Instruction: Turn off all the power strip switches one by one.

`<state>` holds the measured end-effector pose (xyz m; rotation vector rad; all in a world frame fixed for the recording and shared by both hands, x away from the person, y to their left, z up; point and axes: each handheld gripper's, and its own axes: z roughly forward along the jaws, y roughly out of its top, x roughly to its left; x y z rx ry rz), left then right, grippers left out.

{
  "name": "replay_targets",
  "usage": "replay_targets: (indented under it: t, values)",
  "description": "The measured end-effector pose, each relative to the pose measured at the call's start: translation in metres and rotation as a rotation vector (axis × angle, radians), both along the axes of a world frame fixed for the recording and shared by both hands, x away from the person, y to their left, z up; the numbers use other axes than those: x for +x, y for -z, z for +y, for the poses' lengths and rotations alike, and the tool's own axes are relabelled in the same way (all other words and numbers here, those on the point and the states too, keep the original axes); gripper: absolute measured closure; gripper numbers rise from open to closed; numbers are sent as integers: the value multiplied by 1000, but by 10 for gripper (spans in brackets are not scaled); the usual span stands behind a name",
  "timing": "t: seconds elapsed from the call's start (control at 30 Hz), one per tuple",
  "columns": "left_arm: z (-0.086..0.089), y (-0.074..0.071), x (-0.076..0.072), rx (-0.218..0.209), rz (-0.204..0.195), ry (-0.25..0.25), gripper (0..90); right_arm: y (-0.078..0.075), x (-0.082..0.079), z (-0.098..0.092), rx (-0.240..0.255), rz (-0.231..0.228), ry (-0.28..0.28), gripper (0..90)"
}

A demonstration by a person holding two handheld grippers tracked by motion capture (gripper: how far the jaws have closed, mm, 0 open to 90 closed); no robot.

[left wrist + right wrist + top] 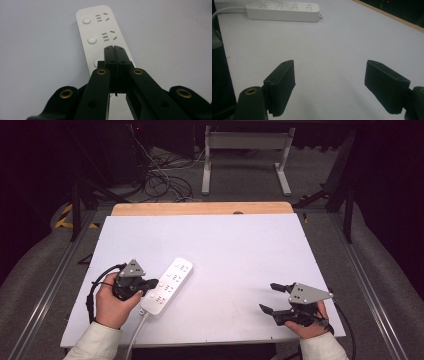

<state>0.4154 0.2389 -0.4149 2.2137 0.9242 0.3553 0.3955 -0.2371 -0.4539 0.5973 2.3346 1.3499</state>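
Right now the long white plastic power strip (167,285) lies on the white tabletop (240,255), near the front edge on the person's left side. Its long side runs on a slant: the end with the white cord (136,332) points back toward the person, and the other end points away and a bit to the right. It has four round white buttons, each with a set of plug holes beside it.

The left tongs (151,283) are right at the strip. They come at it from its left side, about halfway along. In the left gripper view the left tongs (115,47) are squeezed fully together, with nothing held between them, and their tip sits over the strip (100,30), close to the third button from the far end. That button is partly hidden behind the tip, so I cannot tell if the tip is touching it or just above it. My guess is that the closed tip is meant to push that button. The push would need to go straight down onto the strip, not sideways, or the strip could slide on the smooth tabletop.

The right tongs (269,297) rest well apart from the strip, near the front right part of the tabletop. They are spread wide and hold nothing. In the right gripper view the strip (283,11) lies far ahead of the right tongs (338,87), lengthwise across the view. So the left hand (112,305) is much nearer, and this job belongs to it.
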Motion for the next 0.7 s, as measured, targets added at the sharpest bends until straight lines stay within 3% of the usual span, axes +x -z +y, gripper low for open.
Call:
replay_targets:
  t: [0.47, 0.7]
  values:
    - [-8, 11, 27, -22, 17, -18, 899, 1, 0, 0, 1, 1, -2, 247]
    - [-8, 15, 31, -20, 26, -24, 899, 0, 0, 0, 2, 2, -2, 247]
